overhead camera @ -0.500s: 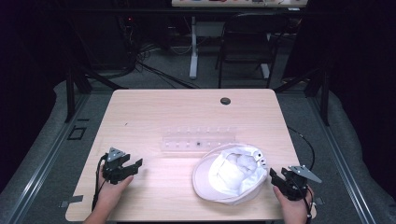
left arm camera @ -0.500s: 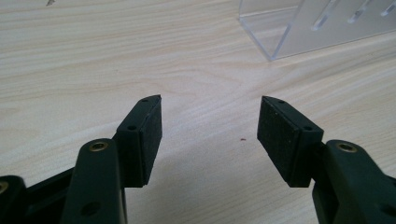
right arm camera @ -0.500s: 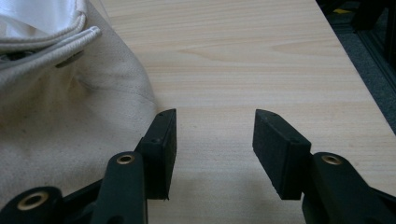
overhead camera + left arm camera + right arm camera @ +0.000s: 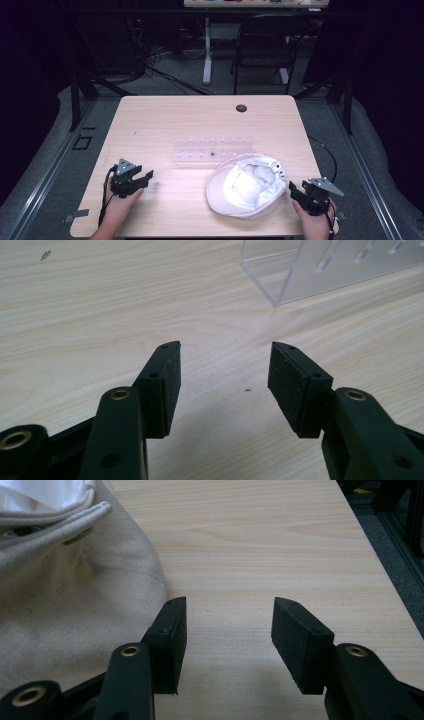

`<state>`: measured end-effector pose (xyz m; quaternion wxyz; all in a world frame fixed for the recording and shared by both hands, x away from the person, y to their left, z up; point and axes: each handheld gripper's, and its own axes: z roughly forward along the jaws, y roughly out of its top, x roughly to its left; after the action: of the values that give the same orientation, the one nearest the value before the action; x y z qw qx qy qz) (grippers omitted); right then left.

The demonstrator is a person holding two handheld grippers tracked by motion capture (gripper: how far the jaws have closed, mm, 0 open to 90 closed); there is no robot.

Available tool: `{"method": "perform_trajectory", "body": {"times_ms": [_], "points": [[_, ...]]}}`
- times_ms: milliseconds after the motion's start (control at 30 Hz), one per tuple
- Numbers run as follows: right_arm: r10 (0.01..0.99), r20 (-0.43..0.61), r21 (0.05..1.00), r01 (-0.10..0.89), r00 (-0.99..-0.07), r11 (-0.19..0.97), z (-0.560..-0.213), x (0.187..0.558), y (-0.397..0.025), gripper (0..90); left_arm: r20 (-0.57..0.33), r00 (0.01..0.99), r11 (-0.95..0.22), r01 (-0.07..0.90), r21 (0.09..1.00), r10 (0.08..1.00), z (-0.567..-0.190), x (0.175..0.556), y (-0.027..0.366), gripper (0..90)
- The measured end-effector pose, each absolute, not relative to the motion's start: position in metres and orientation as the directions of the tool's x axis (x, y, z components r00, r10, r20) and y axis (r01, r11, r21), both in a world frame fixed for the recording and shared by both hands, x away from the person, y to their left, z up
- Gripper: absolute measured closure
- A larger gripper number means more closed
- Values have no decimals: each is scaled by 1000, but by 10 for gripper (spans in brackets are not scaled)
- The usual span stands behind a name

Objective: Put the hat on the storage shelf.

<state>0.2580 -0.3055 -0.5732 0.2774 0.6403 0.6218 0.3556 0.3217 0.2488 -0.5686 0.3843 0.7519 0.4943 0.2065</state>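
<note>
A: From the high view, what's on the table?

B: A light wooden top with a clear acrylic rack near its middle and a white cap lying upside down just near and right of it, its rim touching or overlapping the rack's near right end. A dark round grommet sits at the far edge. The left gripper is held in a hand at the near left, the right gripper in a hand at the near right corner, just right of the cap.

A: Can you read the jaws from up there?

B: The left pair looks spread; the right is too small to tell.

A: And the left gripper view?

B: The left gripper has its jaws parted over bare wood, nothing between them. The rack's corner stands farther off to the right, with slots in its clear wall that the high view blurs.

A: The right gripper view?

B: The right gripper is also spread wide and empty. The cap's off-white cloth lies against the outer side of one jaw, its stitching and faint smudges visible here. The table's right edge and dark floor show beyond.
</note>
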Motion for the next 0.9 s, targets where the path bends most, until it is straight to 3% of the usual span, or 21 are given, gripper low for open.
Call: {"method": "perform_trajectory", "body": {"times_ms": [267, 467, 900], "points": [[994, 104, 808, 585, -30, -67, -566, 253, -305, 484, -90, 424, -210, 609, 765, 901, -566, 321, 251, 509], [989, 134, 763, 642, -57, -67, -557, 256, -306, 469, -85, 430, -213, 596, 774, 899, -565, 319, 248, 528], [994, 66, 726, 687, -86, 12, -534, 264, -309, 480, -98, 443, -215, 603, 768, 891, -564, 318, 248, 537]]}}
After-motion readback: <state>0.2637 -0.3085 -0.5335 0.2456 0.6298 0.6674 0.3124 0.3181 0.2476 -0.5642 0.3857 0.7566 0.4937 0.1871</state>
